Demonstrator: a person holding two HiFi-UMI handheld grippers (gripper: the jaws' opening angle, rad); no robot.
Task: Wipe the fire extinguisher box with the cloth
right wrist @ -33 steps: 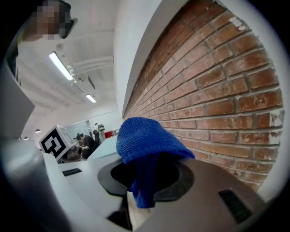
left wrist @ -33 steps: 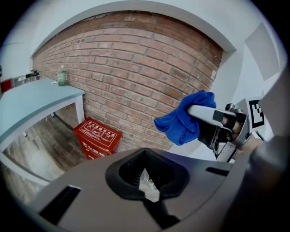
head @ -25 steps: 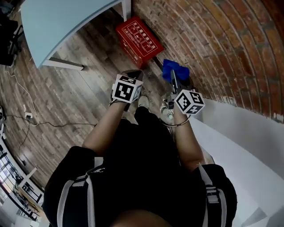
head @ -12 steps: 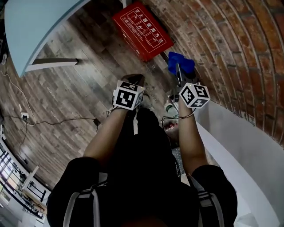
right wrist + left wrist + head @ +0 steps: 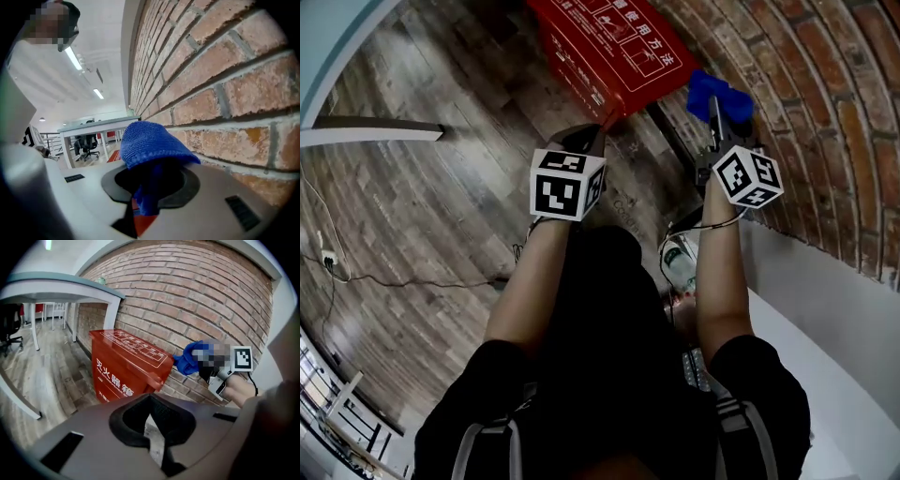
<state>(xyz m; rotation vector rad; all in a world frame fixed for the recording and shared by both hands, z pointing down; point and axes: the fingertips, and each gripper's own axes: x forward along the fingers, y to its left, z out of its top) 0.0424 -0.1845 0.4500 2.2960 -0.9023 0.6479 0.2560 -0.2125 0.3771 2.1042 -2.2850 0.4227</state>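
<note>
Right now my right claw (image 5: 150,187) is clamped on the blue cloth (image 5: 151,138), which bunches up out of the jaws in a rounded wad close along the brick wall (image 5: 225,70). My left claw (image 5: 151,401) has its jaws together with nothing between them and points at the red fire extinguisher box (image 5: 126,364). The box stands on the wooden floor (image 5: 441,197) against that wall, lid up, with white print across the top and front. From the left gripper view the cloth hangs just beside the lid's near corner; I cannot tell whether it touches. I judge the wiping itself is not yet begun, so the step is to bring the cloth onto the lid. To do it well I should swing the right claw away from the bricks so the wad does not drag on the mortar, then lower it until the cloth, not the jaw tips, meets the plastic. Flat, overlapping strokes from the wall side toward me should cover the lid. The box looks light enough to slide, so resting the left claw on its edge may help.
</note>
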